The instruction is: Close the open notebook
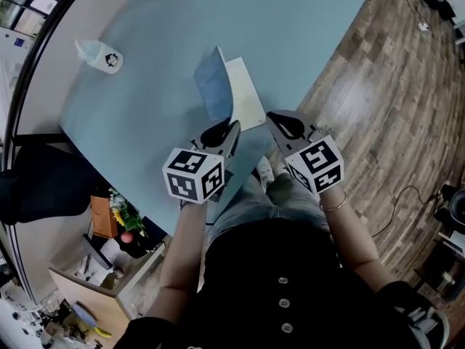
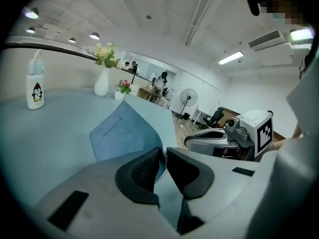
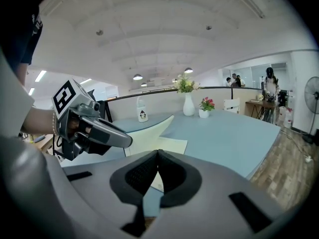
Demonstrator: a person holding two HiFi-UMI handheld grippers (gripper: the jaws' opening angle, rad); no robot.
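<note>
In the head view, the notebook (image 1: 215, 86) is seen by the table's (image 1: 145, 115) near edge, with its blue cover raised upright over the cream page and bare tabletop left beyond. In the left gripper view, the cover's corner is pinched by the left gripper (image 2: 163, 156). In the right gripper view, the right gripper (image 3: 158, 154) is shown closed on nothing, a state not readable from above

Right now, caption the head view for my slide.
Left gripper holds the notebook's blue cover raised above its cream page; right gripper hovers alongside, shut.
</note>
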